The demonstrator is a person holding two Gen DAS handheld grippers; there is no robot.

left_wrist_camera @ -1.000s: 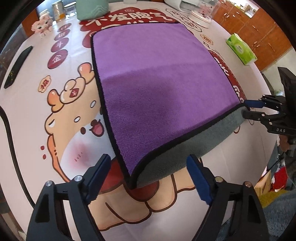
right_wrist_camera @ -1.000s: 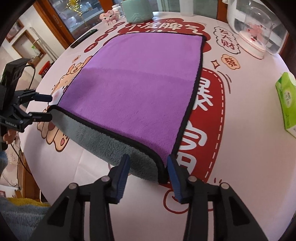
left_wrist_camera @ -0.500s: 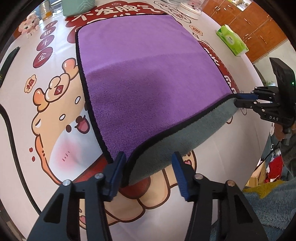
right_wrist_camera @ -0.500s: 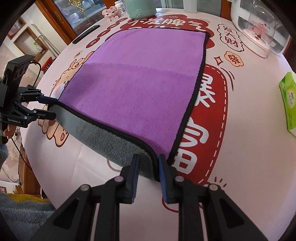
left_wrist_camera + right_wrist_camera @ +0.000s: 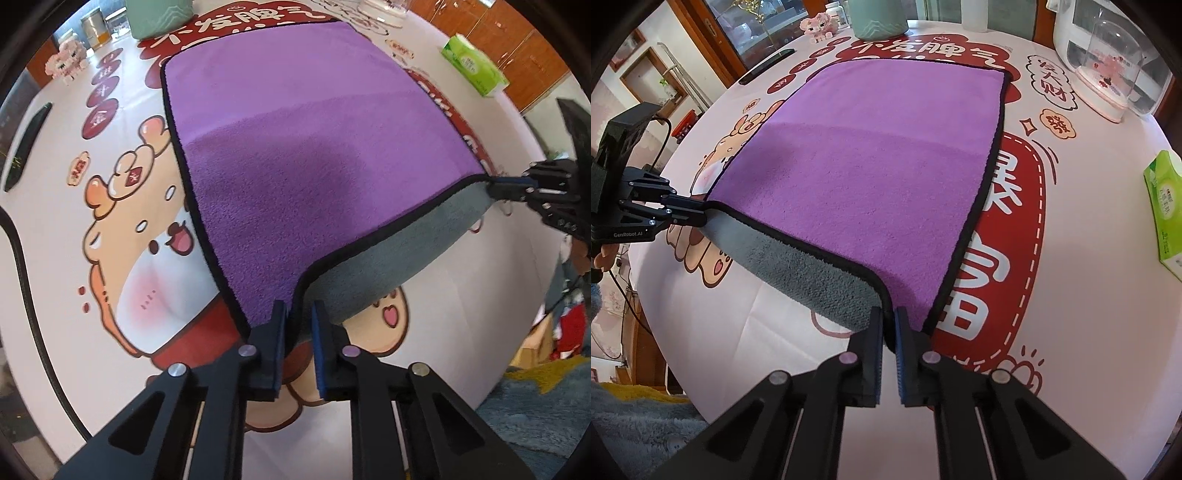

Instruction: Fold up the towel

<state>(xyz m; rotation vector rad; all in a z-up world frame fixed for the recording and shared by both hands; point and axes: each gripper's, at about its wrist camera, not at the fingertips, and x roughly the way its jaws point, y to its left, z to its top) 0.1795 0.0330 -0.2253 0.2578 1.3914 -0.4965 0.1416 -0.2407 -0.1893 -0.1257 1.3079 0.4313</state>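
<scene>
A purple towel [image 5: 303,140] with black trim and a grey underside lies spread on the printed tablecloth; it also shows in the right wrist view [image 5: 879,158]. My left gripper [image 5: 298,321] is shut on the towel's near left corner and holds it raised off the table. My right gripper [image 5: 889,321] is shut on the near right corner, also raised. The near edge hangs between them with the grey side [image 5: 798,266] showing. Each gripper shows in the other's view: the right one [image 5: 495,184] and the left one [image 5: 701,210].
A green tissue box [image 5: 472,66] lies right of the towel, also in the right wrist view [image 5: 1167,206]. A teal cup [image 5: 879,18], a pink figure [image 5: 818,26], a black remote [image 5: 764,66] and a domed white appliance [image 5: 1108,62] stand at the far side.
Both grippers have closed on the towel's near corners, the right first, then the left. The near edge has lifted a little.
</scene>
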